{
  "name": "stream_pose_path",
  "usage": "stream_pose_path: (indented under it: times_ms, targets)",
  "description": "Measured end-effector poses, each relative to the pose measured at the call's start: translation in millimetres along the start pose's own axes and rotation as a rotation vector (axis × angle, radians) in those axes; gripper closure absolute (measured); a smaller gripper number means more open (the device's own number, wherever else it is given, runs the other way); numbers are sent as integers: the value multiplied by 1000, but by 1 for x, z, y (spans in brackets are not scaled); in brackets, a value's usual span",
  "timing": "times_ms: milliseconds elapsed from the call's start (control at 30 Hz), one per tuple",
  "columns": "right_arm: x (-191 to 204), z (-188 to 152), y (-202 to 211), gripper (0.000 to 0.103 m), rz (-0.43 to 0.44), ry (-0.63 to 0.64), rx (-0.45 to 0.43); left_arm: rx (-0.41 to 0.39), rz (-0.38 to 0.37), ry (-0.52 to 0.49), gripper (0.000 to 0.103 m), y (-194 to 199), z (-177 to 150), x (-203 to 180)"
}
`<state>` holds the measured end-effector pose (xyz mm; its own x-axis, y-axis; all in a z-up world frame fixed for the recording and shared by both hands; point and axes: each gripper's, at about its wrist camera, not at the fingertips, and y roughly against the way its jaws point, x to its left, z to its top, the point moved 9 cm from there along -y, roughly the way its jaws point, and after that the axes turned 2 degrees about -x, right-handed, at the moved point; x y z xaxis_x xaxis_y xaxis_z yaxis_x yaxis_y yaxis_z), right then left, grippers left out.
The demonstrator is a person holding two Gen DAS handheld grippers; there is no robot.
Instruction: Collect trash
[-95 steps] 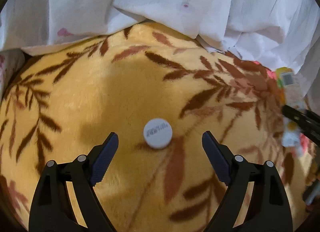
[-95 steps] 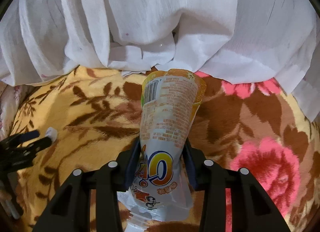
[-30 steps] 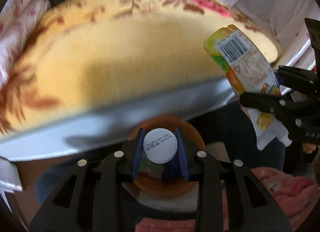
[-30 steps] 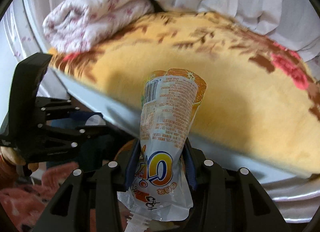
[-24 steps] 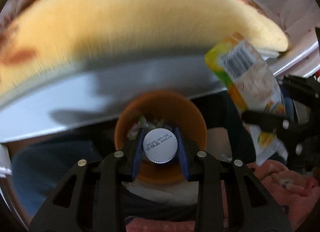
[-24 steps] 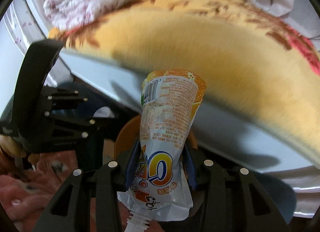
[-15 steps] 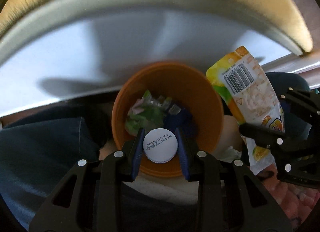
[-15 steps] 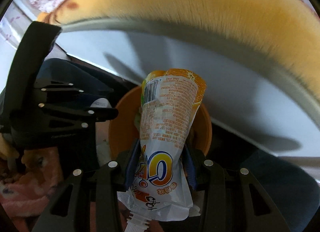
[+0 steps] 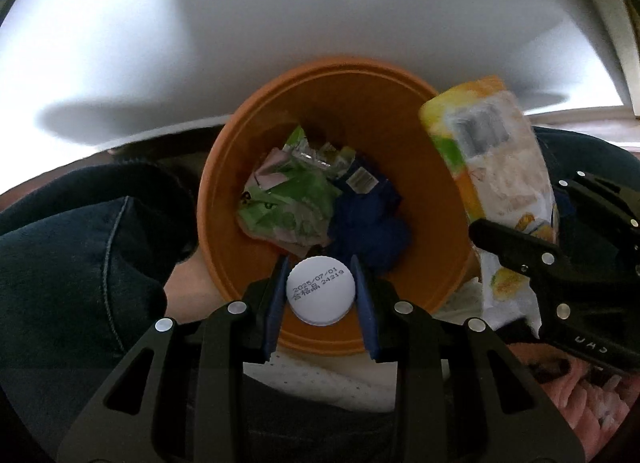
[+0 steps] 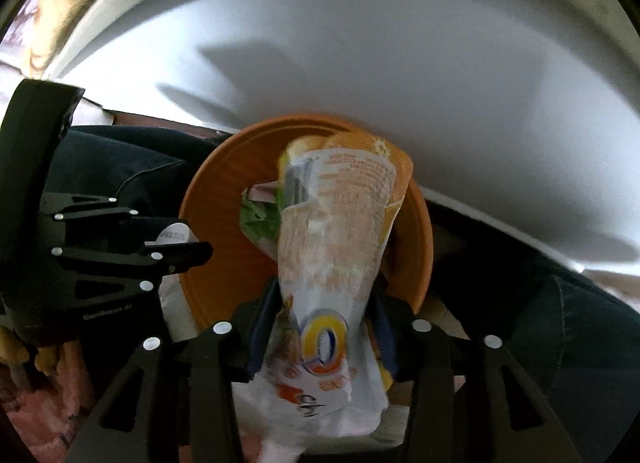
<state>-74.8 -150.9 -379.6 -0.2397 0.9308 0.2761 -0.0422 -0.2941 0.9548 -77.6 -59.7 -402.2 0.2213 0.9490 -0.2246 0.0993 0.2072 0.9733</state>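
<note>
My left gripper (image 9: 321,287) is shut on a white bottle cap (image 9: 321,289) with a printed date, held over the near rim of an orange bin (image 9: 424,115). The bin holds green and blue wrappers (image 9: 288,199). My right gripper (image 10: 326,315) is shut on an orange-and-white drink pouch (image 10: 332,231), its top end tilted over the orange bin (image 10: 208,191). The pouch (image 9: 496,167) and right gripper (image 9: 560,259) show at the right of the left wrist view. The left gripper (image 10: 176,251) with the cap (image 10: 174,232) shows at the left of the right wrist view.
A white bed side panel (image 9: 200,43) stands behind the bin. The person's dark jeans (image 9: 72,255) flank the bin on both sides. A pink fabric (image 9: 592,399) lies at the lower right.
Both grippers have swung down from the yellow blanket to the bin, carrying cap and pouch. The bin now looms larger, and the pouch has tipped over its opening.
</note>
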Motion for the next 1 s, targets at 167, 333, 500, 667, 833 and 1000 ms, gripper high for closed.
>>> stream_pose_path:
  times_ms: [167, 333, 500, 667, 833, 1000]
  targets:
    - [-5, 1, 1, 38, 4, -17, -4, 21, 25, 13, 37, -5, 0, 5]
    - [-11, -4, 6, 38, -6, -36, -12, 13, 40, 25, 27, 0, 0, 7]
    - [-10, -3, 18, 37, -18, -48, -40, -1, 45, 20, 27, 4, 0, 5]
    - [-11, 2, 46, 37, -46, -39, -115, -74, 45, 15, 27, 33, 1, 3]
    - [3, 22, 100, 33, -59, 4, -268, -262, 94, -12, 27, 97, 15, 0]
    - [7, 45, 175, 29, -82, 15, -473, -491, 174, -14, 27, 183, 37, -1]
